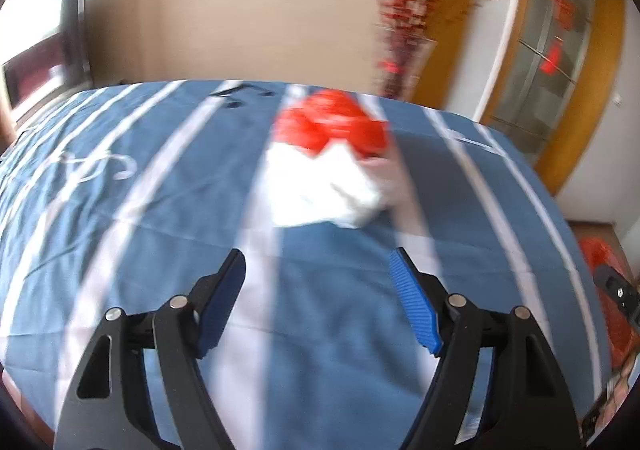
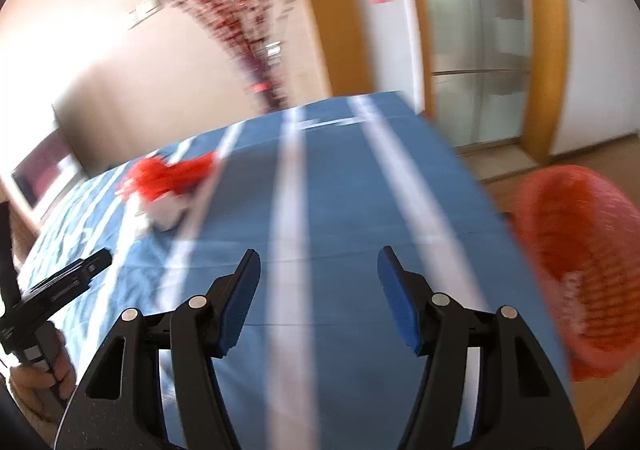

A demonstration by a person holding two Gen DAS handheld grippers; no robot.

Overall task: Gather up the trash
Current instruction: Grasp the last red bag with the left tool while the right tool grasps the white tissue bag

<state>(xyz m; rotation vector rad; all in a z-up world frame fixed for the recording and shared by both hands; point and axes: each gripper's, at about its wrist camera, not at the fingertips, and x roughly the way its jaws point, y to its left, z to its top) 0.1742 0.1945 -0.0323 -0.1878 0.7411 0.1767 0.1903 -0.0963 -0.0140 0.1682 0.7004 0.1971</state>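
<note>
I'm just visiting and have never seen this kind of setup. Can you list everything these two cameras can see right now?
Bed cover: one, blue with white stripes, spread below both grippers.
Crumpled trash: one pile, red on white, lying on the cover ahead of the left gripper; too blurred to tell what it is.
Basket: one, orange-red, on the floor past the cover's right edge, something pale inside.
Decorative branches: one cluster, dark red, against the beige wall.
Glass door: one, frosted, wood-framed, beyond the bed.
Left gripper: one, black with blue pads, open, nothing between them.
Right gripper: one, same colours, open, empty.
Hand: one, gripping the left gripper's handle.
</note>
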